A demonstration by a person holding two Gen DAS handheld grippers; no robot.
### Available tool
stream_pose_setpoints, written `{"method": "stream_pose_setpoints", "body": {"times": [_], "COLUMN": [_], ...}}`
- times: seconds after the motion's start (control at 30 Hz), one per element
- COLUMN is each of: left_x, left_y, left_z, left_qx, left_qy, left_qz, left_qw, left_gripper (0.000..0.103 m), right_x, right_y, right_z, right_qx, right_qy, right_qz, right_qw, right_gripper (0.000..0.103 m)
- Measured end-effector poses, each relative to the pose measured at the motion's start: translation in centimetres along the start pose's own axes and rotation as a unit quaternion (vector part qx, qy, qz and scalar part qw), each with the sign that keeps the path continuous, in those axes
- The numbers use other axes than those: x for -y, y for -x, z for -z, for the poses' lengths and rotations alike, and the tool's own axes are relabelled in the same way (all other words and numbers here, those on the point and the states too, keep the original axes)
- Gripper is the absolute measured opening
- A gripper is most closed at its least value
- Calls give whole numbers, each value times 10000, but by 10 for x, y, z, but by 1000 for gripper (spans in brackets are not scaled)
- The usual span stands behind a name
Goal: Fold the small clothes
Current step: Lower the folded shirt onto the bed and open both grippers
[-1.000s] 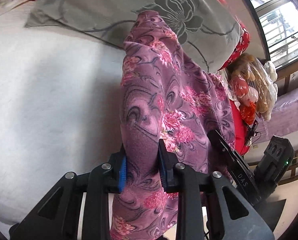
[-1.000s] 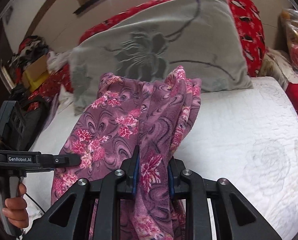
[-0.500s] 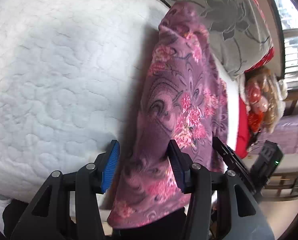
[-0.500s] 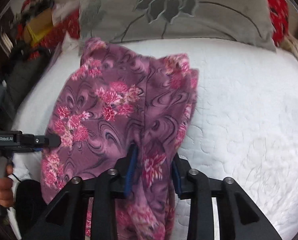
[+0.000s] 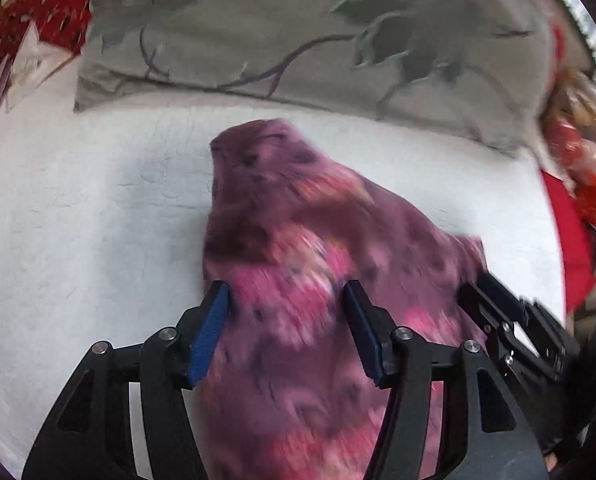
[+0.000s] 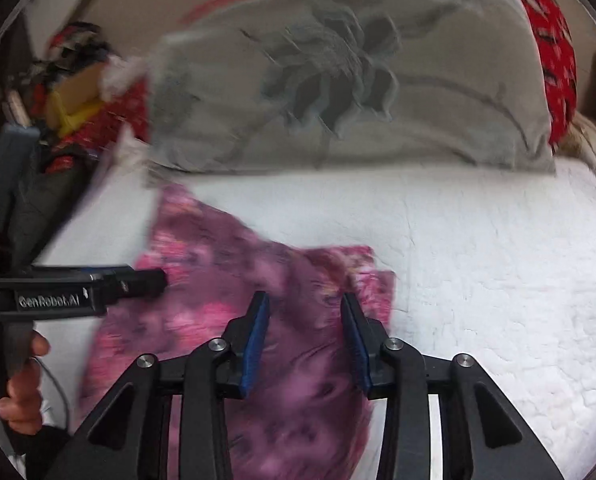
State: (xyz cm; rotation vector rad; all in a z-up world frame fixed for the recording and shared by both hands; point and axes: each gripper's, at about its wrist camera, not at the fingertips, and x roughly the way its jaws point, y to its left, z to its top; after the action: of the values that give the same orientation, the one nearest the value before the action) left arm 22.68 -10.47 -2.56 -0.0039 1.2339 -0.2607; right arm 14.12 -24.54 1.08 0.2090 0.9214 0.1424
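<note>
A purple garment with pink flowers [image 5: 298,248] lies on the white quilted bed, blurred by motion; it also shows in the right wrist view [image 6: 226,280]. My left gripper [image 5: 286,328] is open, its blue pads spread on either side of the cloth's near part. My right gripper [image 6: 304,336] is open too, its pads wide apart over the garment's right edge. The left gripper's body [image 6: 70,294] shows at the left of the right wrist view, and the right gripper's body [image 5: 514,328] at the right of the left wrist view.
A grey pillow with a flower print [image 6: 350,80] lies across the head of the white bed [image 6: 498,260]. Red patterned bedding [image 6: 554,56] sits behind it. Clutter of boxes and bags [image 6: 70,96] stands at the left, a wrapped doll [image 5: 578,152] at the right.
Both grippers have opened and let go of the garment. It has dropped from hanging upright to lying on the bed, and both cameras have tilted back toward the pillow.
</note>
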Motion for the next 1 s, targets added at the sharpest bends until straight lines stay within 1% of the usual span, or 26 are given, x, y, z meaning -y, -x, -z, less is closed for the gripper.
{"method": "stream_pose_setpoints", "body": {"times": [0.03,0.07,0.1,0.17,0.2,0.23,0.27,0.3,0.33,0.4,0.43,0.47,0.5,0.53,0.57,0.6,0.63,0.7,0.73,0.8,0.87,0.9,0.93,0.97,1.0], "left_x": [-3,-8,-11,-19,-24,-31,-36,-44,-49,-62,-66,-68,-69,-70,-68,-67,-66,-64,-64,-59,-58,-60,-62,-67,-70], "left_y": [-9,-16,-18,-20,-15,-6,2,15,24,39,38,33,25,23,28,35,45,64,73,78,63,54,48,47,48], "left_z": [-5,-14,-19,-28,-30,-28,-24,-14,-5,25,42,53,65,72,76,78,80,92,101,117,131,137,140,143,145], "left_qx": [-120,-192,-208,-408,-451,-419,-366,-304,-248,-108,-144,-237,-334,-293,-219,-246,-250,-94,-3,26,-201,-317,-366,-343,-286], "left_qy": [111,299,403,562,620,659,659,610,573,545,517,478,461,469,452,418,337,108,-36,-200,-280,-206,-75,109,215], "left_qz": [-32,32,25,170,300,455,556,676,753,837,791,724,727,751,713,612,568,485,390,238,128,153,217,267,271], "left_qw": [9999,9994,9990,9974,9966,9959,9956,9954,9952,9949,9954,9959,9957,9956,9962,9969,9975,9987,9992,9995,9993,9992,9991,9990,9990], "left_gripper": [70,76,77,77,74,73,73,73,73,73,73,74,78,79,79,79,78,78,78,78,80,85,87,92,94], "right_x": [6,11,16,19,19,20,23,24,27,29,28,25,21,15,9,6,6,6,6,5,9,14,16,20,25], "right_y": [-11,-18,-18,-19,-18,-14,-5,1,14,38,45,49,50,42,27,24,30,43,52,68,68,63,60,55,54], "right_z": [1,1,-1,-7,-9,-12,-14,-16,-12,3,12,21,32,45,58,65,66,63,65,75,91,101,106,112,115], "right_qx": [-143,-182,-37,-118,-172,-269,-335,-336,-263,-237,-258,-274,-319,-507,-869,-871,-661,-703,-688,-617,-801,-946,-998,-1102,-1209], "right_qy": [-110,-219,-324,-338,-314,-273,-280,-295,-288,-227,-180,-107,23,219,450,513,434,267,211,276,353,288,153,-101,-334], "right_qz": [85,43,-61,-85,-69,24,168,186,-21,-634,-844,-938,-903,-672,-302,-114,-57,143,194,115,358,538,537,518,508], "right_qw": [9998,9996,9994,9993,9993,9993,9989,9988,9992,9974,9959,9952,9954,9962,9947,9948,9969,9971,9972,9976,9955,9936,9934,9925,9908], "right_gripper": [26,26,26,26,26,28,33,33,33,37,46,54,57,58,60,62,64,64,64,69,88,92,100,102,102]}}
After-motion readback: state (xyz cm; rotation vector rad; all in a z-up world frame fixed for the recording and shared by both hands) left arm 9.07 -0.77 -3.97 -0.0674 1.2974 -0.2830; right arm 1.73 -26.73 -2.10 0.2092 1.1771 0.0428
